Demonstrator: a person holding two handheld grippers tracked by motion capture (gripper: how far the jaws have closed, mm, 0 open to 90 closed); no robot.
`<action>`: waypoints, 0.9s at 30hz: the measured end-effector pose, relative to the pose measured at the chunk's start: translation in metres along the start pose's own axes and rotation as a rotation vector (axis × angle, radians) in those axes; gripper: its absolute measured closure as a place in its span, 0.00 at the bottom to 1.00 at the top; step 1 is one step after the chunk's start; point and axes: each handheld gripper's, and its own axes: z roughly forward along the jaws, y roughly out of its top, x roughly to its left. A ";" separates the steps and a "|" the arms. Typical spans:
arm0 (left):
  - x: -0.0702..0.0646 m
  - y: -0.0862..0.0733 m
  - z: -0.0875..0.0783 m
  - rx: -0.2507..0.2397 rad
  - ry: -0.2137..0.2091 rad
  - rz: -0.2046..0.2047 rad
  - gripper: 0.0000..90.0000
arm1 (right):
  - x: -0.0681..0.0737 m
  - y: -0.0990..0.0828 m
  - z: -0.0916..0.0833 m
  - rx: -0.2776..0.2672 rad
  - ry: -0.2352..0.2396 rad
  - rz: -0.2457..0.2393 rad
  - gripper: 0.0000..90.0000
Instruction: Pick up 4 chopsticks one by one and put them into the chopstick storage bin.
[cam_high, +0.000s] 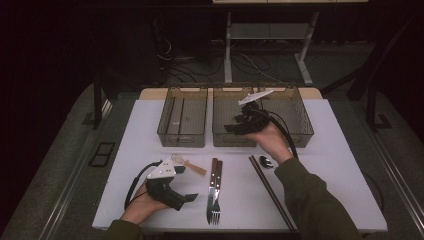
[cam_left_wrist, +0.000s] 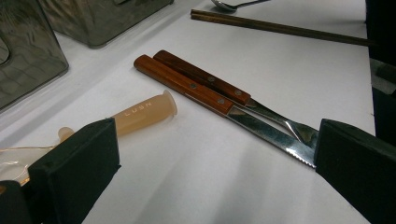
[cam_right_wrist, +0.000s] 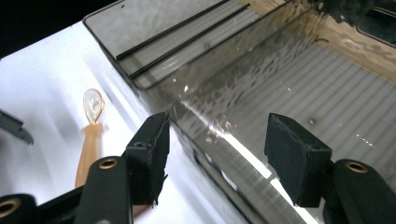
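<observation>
The middle bin (cam_high: 235, 125), a smoky translucent plastic box with straight walls and a ribbed floor, is stood at the far side of the white table (cam_high: 330, 165), between two like bins: the left bin (cam_high: 183, 122) and the right bin (cam_high: 292, 117). The three are set side by side, the walls nearly touching. The right gripper (cam_high: 231, 128) is held over the middle bin's near wall, its black padded jaws spread with nothing between them; in the right gripper view the bin's rim (cam_right_wrist: 205, 135) is seen passing under the gap.

The left gripper (cam_high: 192, 197) is rested near the table's front left, held in the left hand (cam_high: 142, 205), its jaws spread wide and empty. Just beyond it a small whisk (cam_high: 187, 164) with a pale, rubbery handle and thin wire loops is laid flat.

A knife (cam_high: 212, 187) and a fork (cam_high: 218, 192), both with reddish wooden riveted handles and bright steel ends, are laid side by side at the front centre, touching along their length. To their right a pair of dark chopsticks (cam_high: 270, 190) is laid slantwise, reaching to the front edge, and a metal spoon (cam_high: 266, 161) is placed just beside their far end.

The table top is matt, smooth and plain. Bare room is left along its right side and left edge. Dark floor, cables and a pale desk frame (cam_high: 305, 55) are seen behind.
</observation>
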 end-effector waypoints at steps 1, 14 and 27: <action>0.000 0.000 0.000 0.001 0.000 0.001 0.00 | 0.000 -0.003 -0.003 -0.001 0.001 0.003 0.45; 0.001 0.000 0.000 0.017 0.005 0.014 0.00 | -0.004 -0.061 -0.036 0.033 -0.003 0.017 0.64; 0.001 0.000 0.001 0.016 0.010 0.011 0.00 | 0.012 -0.125 -0.060 0.114 -0.019 0.017 0.67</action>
